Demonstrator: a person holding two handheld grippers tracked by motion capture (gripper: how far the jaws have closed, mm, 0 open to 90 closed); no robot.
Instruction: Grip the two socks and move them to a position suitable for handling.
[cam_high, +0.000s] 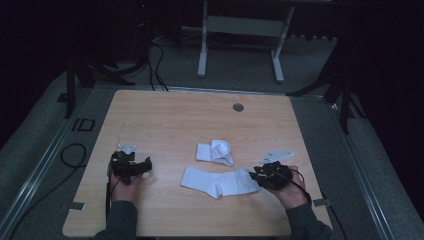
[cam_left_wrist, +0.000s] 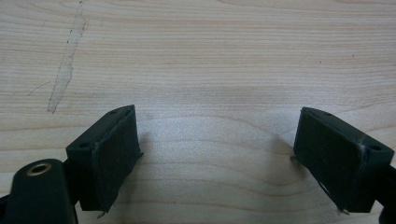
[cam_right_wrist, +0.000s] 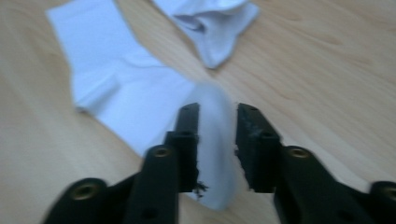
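White cotton: a flat sock (cam_high: 218, 182) is laid out on the wooden table (cam_high: 165, 115), with its long axis running left to right across the person's front.
Second piece: a crumpled sock (cam_high: 216, 151) is seen just beyond the flat one, near it but apart.
Right gripper (cam_right_wrist: 215, 140): its jaws are parted a little, and the toe end of the flat sock is seen between them; the pads do not appear to be pressed on the cloth, so it is judged released.
Left gripper (cam_left_wrist: 217, 154): its jaws are held wide over bare wood, with nothing between them.
Key relation: the flat sock stretches away leftward from the right gripper, toward the left gripper (cam_high: 131, 166), which is kept well apart from the cuff end.
Nearer hand: the right, at the sock's end.
Coming move, as judged: a reach by the left gripper rightward to the free end would be called for.
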